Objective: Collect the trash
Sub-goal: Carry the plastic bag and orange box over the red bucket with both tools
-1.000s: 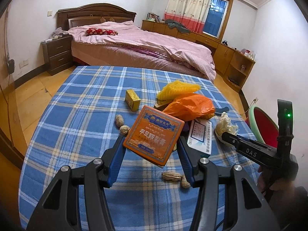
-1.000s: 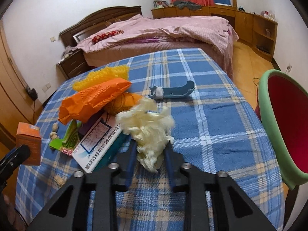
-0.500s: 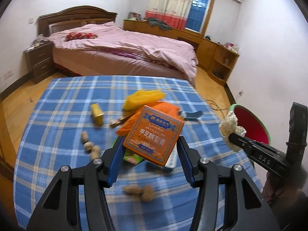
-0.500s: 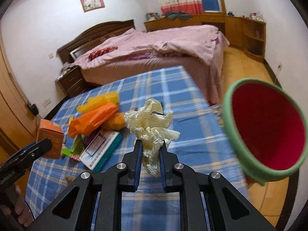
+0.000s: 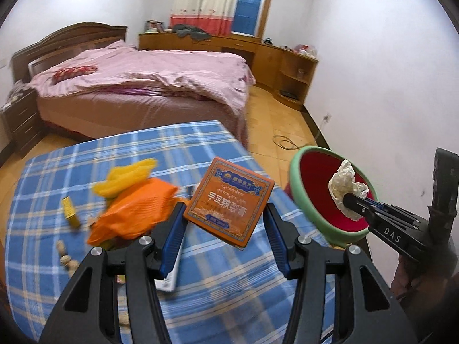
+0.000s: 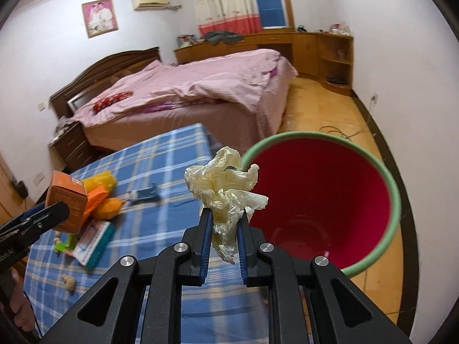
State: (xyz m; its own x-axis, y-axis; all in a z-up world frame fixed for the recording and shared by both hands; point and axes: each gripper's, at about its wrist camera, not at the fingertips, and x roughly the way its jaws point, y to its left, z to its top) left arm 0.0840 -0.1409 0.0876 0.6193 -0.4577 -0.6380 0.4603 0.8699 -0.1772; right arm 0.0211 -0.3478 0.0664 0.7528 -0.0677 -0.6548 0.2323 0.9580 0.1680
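My left gripper [image 5: 223, 215] is shut on a flat orange box [image 5: 229, 200] and holds it tilted above the blue plaid table [image 5: 186, 143]. My right gripper [image 6: 224, 215] is shut on a crumpled cream wrapper [image 6: 223, 183], which hangs at the rim of a red bin with a green rim [image 6: 321, 200]. In the left wrist view the wrapper [image 5: 344, 183] sits in front of the bin [image 5: 315, 189], held by the right gripper [image 5: 348, 202]. The right wrist view shows the orange box [image 6: 67, 197] at the far left, in the left gripper [image 6: 54, 210].
On the table lie an orange bag [image 5: 134, 209], a yellow net [image 5: 129, 177], a small yellow box [image 5: 70, 210], peanuts [image 5: 67, 258], a white and teal packet [image 6: 91, 239] and a blue holder [image 6: 143, 195]. Behind stand a pink bed [image 5: 143, 80] and wooden cabinets [image 5: 287, 66].
Both grippers lifted their loads off the table and swung right toward the red bin. The wrapper now hangs at the bin's rim; the orange box is nearer the table's right edge.
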